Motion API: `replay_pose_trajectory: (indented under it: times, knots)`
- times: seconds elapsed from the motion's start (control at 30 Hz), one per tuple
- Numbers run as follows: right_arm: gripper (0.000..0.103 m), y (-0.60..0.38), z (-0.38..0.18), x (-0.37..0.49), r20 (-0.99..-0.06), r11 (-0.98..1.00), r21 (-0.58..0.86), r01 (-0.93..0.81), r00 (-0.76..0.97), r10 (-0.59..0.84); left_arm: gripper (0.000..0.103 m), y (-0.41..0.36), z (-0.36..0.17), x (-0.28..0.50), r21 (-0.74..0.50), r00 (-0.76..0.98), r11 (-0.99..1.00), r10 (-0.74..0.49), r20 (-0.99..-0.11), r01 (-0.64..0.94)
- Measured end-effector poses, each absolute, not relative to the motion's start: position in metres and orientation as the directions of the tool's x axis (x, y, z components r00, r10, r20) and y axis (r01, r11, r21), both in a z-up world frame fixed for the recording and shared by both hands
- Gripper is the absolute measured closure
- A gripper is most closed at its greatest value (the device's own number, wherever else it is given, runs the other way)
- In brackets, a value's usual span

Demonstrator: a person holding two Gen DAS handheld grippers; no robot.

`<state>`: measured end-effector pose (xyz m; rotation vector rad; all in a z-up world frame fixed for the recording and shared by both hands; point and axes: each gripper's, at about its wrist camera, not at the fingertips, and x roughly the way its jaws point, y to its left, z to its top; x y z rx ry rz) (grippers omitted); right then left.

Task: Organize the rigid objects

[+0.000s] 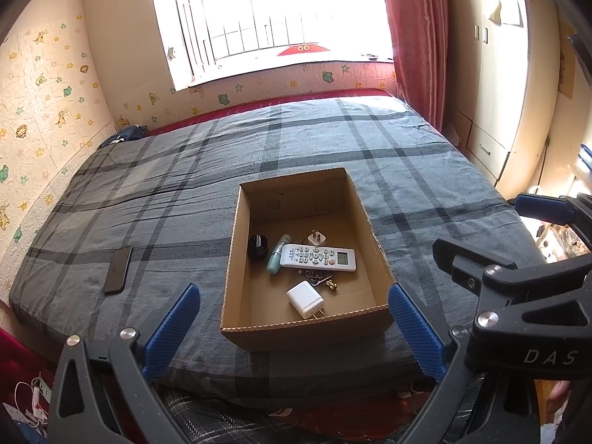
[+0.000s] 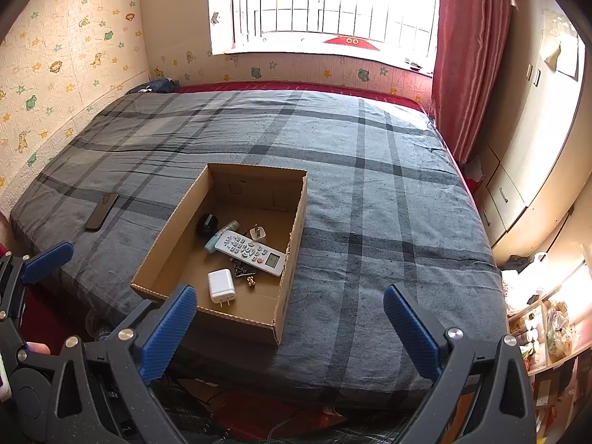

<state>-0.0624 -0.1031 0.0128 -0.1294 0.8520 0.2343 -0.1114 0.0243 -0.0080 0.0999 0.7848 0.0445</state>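
An open cardboard box (image 1: 307,255) sits on a bed (image 1: 185,170) covered in a grey plaid sheet, close to the near edge of the mattress. Inside lie a white remote control (image 1: 318,258) with a small screen and an orange button, a pale green tube (image 1: 278,253) touching its button end, a black round object (image 1: 258,246) just beside the tube, a small white plug (image 1: 317,238) behind the remote, a white charger (image 1: 305,299) with its prongs toward the front wall, and a bunch of keys (image 1: 320,279) between charger and remote. A dark phone (image 1: 118,269) lies flat on the sheet, well apart from the box on its left side. The box's near half is bare cardboard, and the sheet to its right is open. Both pairs of tongs hang before the bed's near edge, spread wide and holding nothing: the left tongs (image 1: 294,327) frame the box front; the right tongs (image 2: 290,327) point just right of it.
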Motion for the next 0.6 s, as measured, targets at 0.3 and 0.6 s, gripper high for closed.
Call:
replay_pose_trajectory:
  times: [0.3,0.6]
  knots:
    - [0.0,-0.1027,0.0127,-0.0627,-0.757,0.967,-0.018,-0.255,0.635,0.153,0.0,0.0237,-0.0085,-0.1109,0.106,0.707,0.994,0.076,-0.703,-0.002]
    - [0.0,-0.1025,0.0112,-0.0615,-0.762,0.967,-0.014,-0.256,0.629,0.156,0.0,0.0221,-0.0104,-0.1094,0.108,0.704,0.994,0.077,-0.706,-0.001]
